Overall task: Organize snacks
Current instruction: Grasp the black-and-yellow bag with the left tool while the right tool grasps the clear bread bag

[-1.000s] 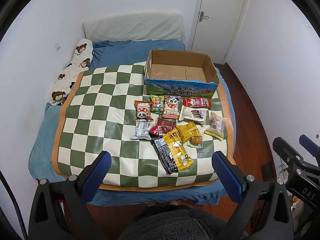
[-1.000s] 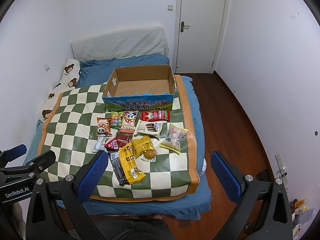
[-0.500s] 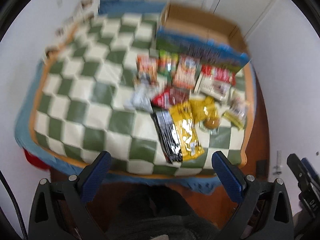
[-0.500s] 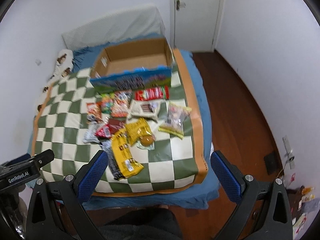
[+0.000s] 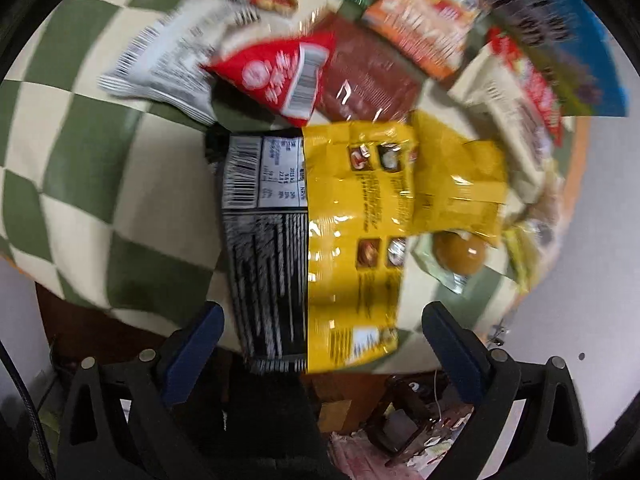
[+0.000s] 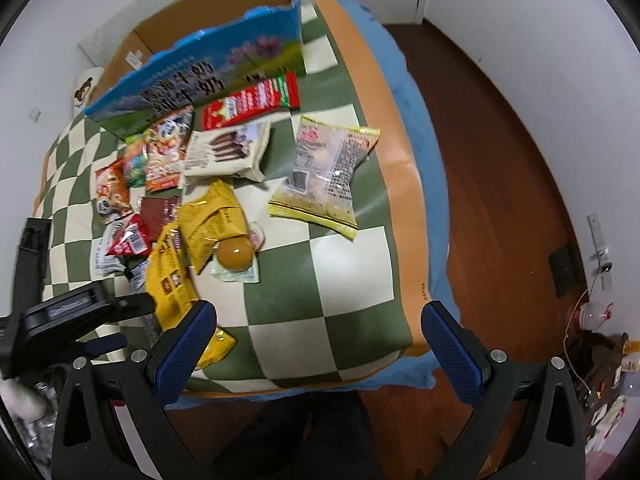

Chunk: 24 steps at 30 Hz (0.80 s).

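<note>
Snacks lie in a crinkly, glossy heap on the green-and-cream checkered mat, which has an orange border and covers a blue bed. The long yellow bag lies flat beside a black packet (barcode side up), their long edges touching. Above them sit a red triangular pouch, a white wrapper and a dark red foil pack. A clear pouch holds a round brown egg. The open cardboard box stands behind the pile.

The left gripper hangs spread wide over the near ends of both packets, gripping nothing. The right gripper is equally wide open over bare mat, empty.
</note>
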Each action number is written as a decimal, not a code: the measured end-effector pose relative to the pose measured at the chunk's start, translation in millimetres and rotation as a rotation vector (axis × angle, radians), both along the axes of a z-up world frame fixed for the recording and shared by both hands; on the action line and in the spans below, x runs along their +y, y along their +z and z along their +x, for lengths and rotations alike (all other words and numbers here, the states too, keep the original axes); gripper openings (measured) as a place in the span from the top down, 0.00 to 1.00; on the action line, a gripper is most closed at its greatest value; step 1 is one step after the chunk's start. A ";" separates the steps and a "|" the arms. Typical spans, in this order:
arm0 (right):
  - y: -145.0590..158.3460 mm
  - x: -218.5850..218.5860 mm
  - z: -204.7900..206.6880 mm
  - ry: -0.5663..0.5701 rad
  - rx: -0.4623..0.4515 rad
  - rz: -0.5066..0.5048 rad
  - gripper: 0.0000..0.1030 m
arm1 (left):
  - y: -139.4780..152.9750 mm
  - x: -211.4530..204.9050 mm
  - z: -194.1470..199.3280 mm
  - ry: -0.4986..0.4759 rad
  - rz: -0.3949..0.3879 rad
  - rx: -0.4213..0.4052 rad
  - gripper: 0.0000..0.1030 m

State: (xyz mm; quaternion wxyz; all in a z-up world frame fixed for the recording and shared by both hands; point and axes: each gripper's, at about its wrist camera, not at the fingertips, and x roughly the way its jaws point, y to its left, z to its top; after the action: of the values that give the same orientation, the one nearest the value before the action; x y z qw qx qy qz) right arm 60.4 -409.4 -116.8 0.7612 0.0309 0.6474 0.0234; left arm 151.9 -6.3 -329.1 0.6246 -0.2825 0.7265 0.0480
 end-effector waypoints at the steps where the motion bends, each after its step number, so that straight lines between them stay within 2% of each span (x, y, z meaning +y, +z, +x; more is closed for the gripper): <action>1: -2.1 -2.2 3.2 -0.004 0.007 0.009 0.00 | -6.4 -2.3 1.0 0.001 0.007 0.007 0.01; 6: -16.1 -17.3 35.0 -0.046 0.040 0.062 0.00 | -19.4 -14.9 -4.3 -0.013 0.074 -0.024 0.08; 7: -18.3 -19.5 42.4 -0.057 0.047 0.069 0.00 | -20.0 -17.8 -6.7 -0.022 0.095 -0.038 0.15; 10: -31.1 -23.4 70.8 -0.083 0.067 0.090 0.00 | -17.5 -26.8 -15.8 -0.059 0.142 -0.073 0.16; 12: -44.7 -23.5 89.6 -0.097 0.088 0.092 0.00 | -8.4 -34.9 -23.1 -0.113 0.212 -0.097 0.16; 15: -72.8 -21.0 116.1 -0.122 0.137 0.095 0.00 | 3.6 -43.4 -30.6 -0.214 0.361 -0.138 0.17; 17: -92.6 -16.1 129.6 -0.126 0.171 0.100 0.05 | 7.3 -42.9 -35.0 -0.253 0.427 -0.150 0.17; 18: -100.2 -14.2 133.8 -0.125 0.184 0.106 0.07 | 7.4 -42.0 -36.1 -0.261 0.431 -0.151 0.17; 20: -115.7 -8.8 140.1 -0.113 0.213 0.110 0.25 | 3.5 -38.8 -37.1 -0.271 0.398 -0.139 0.17; 23: -125.8 -4.4 136.2 -0.089 0.218 0.071 0.42 | -7.9 -36.3 -35.1 -0.264 0.355 -0.112 0.15; 24: -125.8 -3.5 132.6 -0.078 0.219 0.068 0.43 | -10.8 -35.2 -33.7 -0.255 0.341 -0.108 0.15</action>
State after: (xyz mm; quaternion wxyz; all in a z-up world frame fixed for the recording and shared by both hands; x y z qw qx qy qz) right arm 193.0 -412.9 -242.6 0.6849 0.0843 0.7237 0.0124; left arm 118.2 -41.5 -339.9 0.7023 -0.0810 0.7032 0.0756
